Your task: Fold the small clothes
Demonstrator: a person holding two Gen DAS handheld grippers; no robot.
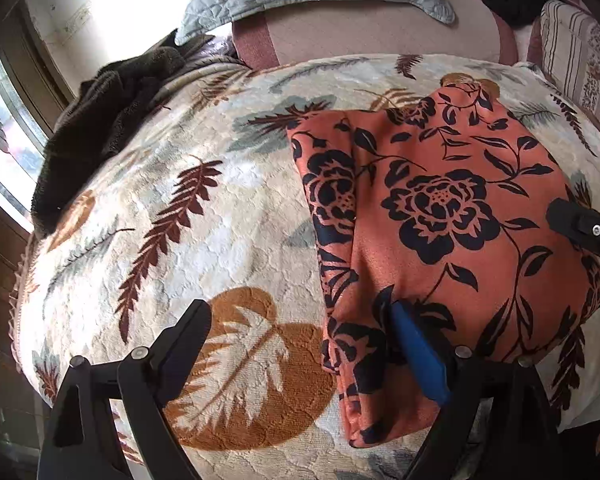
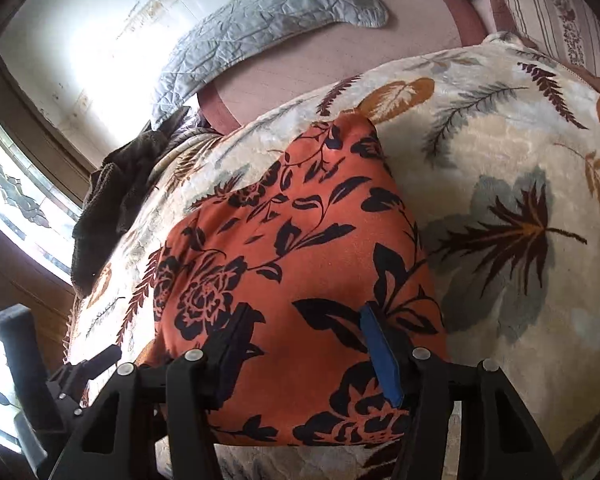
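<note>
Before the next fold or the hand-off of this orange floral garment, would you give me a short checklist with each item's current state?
1. Left gripper clear of the orange floral garment: ok, jaws wide open, only its blue pad over the near edge.
2. Right gripper released: cannot tell; jaws apart with cloth between them, pad contact unclear.
3. Garment folded compactly: ok, a neat block on the leaf-print blanket.
4. Edges aligned: not ok, an under layer sticks out along the side toward the window.
5. Dark brown cloth clear of the garment: ok, well apart.
</note>
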